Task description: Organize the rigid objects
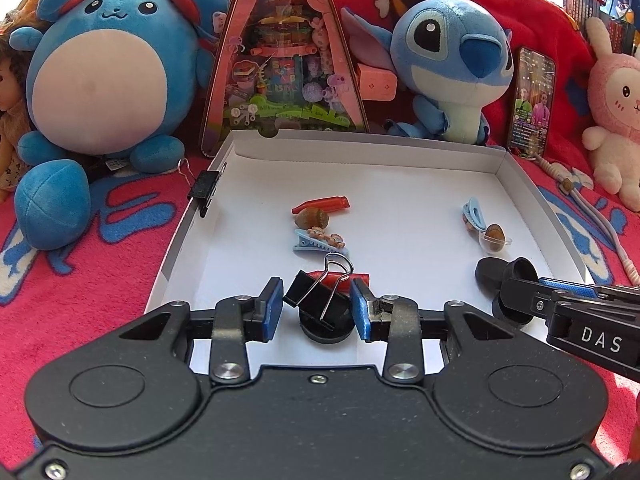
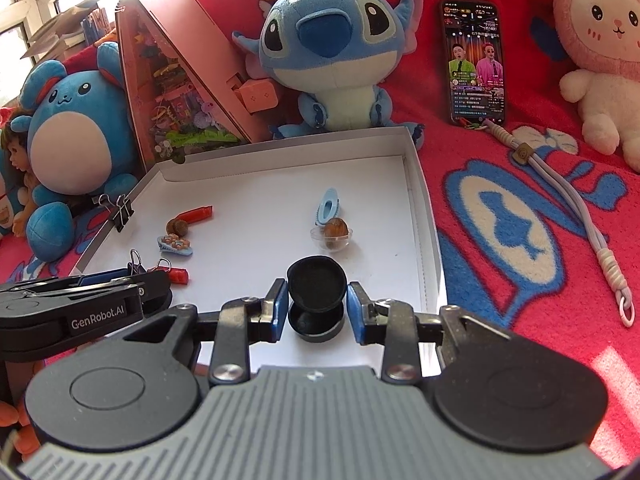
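A shallow white box (image 1: 400, 184) lies on a red blanket. My left gripper (image 1: 316, 310) is shut on a tilted black binder clip (image 1: 314, 300) above a round black cap (image 1: 326, 332), with a red tube (image 1: 356, 280) just behind. My right gripper (image 2: 318, 308) has its blue pads against a tilted black cap (image 2: 317, 282), which sits over a second black cap (image 2: 316, 322). Farther in lie another red tube (image 1: 322, 204), a brown nut (image 1: 312, 218), a blue hair clip (image 1: 320, 242), a blue claw clip (image 2: 328, 210) and a nut in a clear cup (image 2: 332, 232).
A second binder clip (image 1: 206, 190) is clamped on the box's left wall. Blue plush toys (image 1: 100, 80) (image 1: 452, 64), a pink triangular toy box (image 1: 284, 52), a lit phone (image 2: 476, 64), a pink rabbit plush (image 2: 600, 60) and a lanyard (image 2: 580, 216) surround the box.
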The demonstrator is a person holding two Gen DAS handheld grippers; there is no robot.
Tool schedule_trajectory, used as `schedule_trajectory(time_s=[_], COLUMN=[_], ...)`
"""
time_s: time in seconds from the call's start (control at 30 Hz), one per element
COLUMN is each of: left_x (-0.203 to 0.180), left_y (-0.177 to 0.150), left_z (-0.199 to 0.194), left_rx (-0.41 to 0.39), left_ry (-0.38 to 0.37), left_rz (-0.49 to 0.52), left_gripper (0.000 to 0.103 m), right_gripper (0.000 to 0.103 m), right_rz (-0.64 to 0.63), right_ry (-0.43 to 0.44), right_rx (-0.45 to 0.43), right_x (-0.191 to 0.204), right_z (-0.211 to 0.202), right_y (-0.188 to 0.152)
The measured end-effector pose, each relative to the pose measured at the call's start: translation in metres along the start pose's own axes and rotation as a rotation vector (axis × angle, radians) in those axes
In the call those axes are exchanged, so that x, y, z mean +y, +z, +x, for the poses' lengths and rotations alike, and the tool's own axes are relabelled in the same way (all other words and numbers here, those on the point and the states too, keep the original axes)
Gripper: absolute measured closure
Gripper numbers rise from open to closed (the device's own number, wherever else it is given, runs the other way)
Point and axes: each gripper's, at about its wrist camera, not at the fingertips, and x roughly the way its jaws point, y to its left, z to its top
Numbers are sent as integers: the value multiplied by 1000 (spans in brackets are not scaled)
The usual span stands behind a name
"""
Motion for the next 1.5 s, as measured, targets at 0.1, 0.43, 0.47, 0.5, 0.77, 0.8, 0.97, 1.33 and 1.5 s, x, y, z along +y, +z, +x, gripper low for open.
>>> schedule_trajectory(time_s=[0.1, 0.43, 0.47, 0.5, 0.77, 0.8, 0.97, 1.33, 1.5], left_x=[0, -1, 0, 1, 9, 10, 15, 22, 22], left_y=[-2, -7, -8, -9, -26, -29, -42, -72, -82], left_z=[-1, -16, -18, -20, -46, -49, -66, -81, -73], left_rx=[-3, -30, -31, -33, -49, -53, -80, -81, -58], left_ry=[1, 8, 6, 4, -13, -14, -14, -1, 18], left_rz=[1, 22, 20, 18, 1, -2, -7, 8, 11], left_gripper=[68, 50, 49, 47, 40, 39, 36, 31, 31], right_gripper=[58, 39, 39, 38, 30, 29, 27, 19, 18], right_rz=[0, -55, -60, -63, -100, -100, -102, -121, -135], right_ry=[-2, -34, -37, -39, -67, -69, -67, -69, -95], right_rx=[-2, -44, -48, -51, -108, -117, -156, -185, -163], right_x=[0, 11, 12, 13, 18, 18, 20, 25, 26], right_z=[-1, -14, -15, -17, -39, -43, -59, -73, -66], right_y=[-1, -7, -8, -8, -25, -28, -42, -72, -84])
